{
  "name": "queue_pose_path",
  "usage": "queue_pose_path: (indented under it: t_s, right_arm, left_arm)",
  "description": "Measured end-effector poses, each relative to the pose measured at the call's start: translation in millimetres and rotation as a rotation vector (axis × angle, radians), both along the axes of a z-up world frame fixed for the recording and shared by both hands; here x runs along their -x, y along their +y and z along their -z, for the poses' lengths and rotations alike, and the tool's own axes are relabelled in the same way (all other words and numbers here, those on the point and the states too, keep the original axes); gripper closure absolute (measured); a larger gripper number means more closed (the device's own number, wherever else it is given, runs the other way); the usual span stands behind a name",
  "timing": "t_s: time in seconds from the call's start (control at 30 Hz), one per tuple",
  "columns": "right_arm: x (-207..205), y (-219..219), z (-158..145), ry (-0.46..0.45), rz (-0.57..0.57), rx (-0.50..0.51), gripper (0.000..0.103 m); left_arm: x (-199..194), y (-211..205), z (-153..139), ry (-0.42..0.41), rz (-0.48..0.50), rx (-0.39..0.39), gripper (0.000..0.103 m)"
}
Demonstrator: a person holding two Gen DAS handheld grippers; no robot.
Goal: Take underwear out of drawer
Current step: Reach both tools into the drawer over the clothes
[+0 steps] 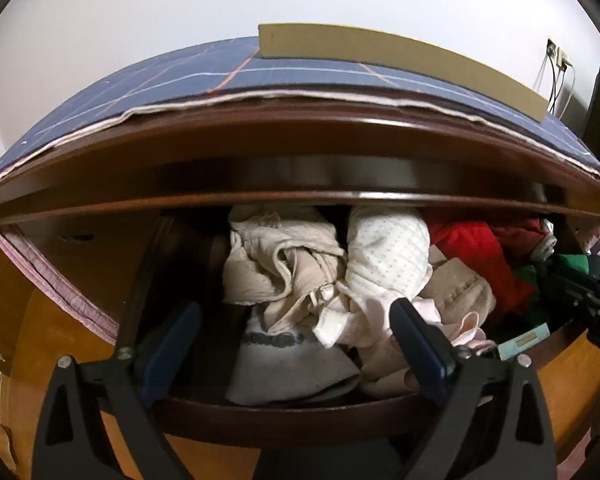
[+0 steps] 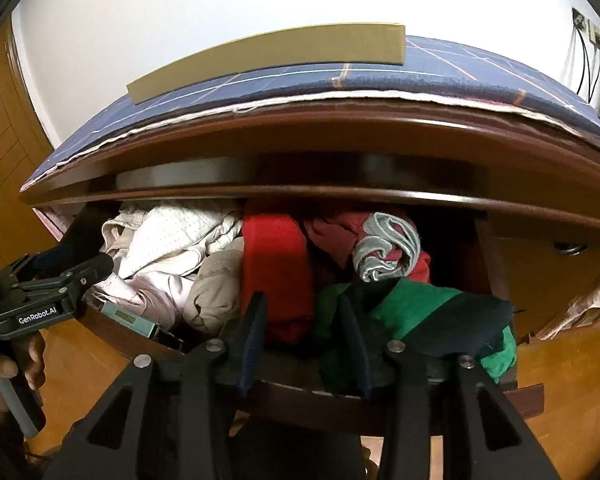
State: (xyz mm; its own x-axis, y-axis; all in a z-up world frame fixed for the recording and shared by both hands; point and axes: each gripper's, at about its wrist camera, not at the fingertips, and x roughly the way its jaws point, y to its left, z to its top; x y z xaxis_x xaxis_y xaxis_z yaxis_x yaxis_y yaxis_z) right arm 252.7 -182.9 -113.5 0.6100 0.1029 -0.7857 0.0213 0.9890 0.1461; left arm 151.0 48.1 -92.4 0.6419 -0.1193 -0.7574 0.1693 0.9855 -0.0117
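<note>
Over the open drawer (image 1: 300, 404) | left gripper (image 1: 296, 320): jaws wide apart over pale underwear (image 1: 284, 276) | right gripper (image 2: 304, 320): jaws apart, holding nothing.

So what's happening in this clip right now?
A person holds two grippers at an open wooden drawer stuffed with clothes. The left gripper, jaws wide open, hovers over the beige and white underwear pile, gripping nothing. The right gripper, jaws also apart, sits at the green and black garment beside the red cloth. Nothing is out yet.
</note>
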Motion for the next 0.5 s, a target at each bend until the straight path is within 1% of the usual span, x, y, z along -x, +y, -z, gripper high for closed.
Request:
queue_pose_path:
  t_s: [0.13,0.23,0.5]
  right_arm:
    - [8,6,2,0.005,0.000,-0.003,0.054]
    - [17,10,3,0.011,-0.004,-0.009,0.053]
    - [48,15,3,0.026,-0.023,-0.029,0.052]
  left_arm:
    - [2,4,-1,0.019,0.003,0.013,0.004]
    - [7,11,-3,0.032,0.013,0.018,0.004]
    - [24,23,-2,0.037,0.040,0.031,0.004]
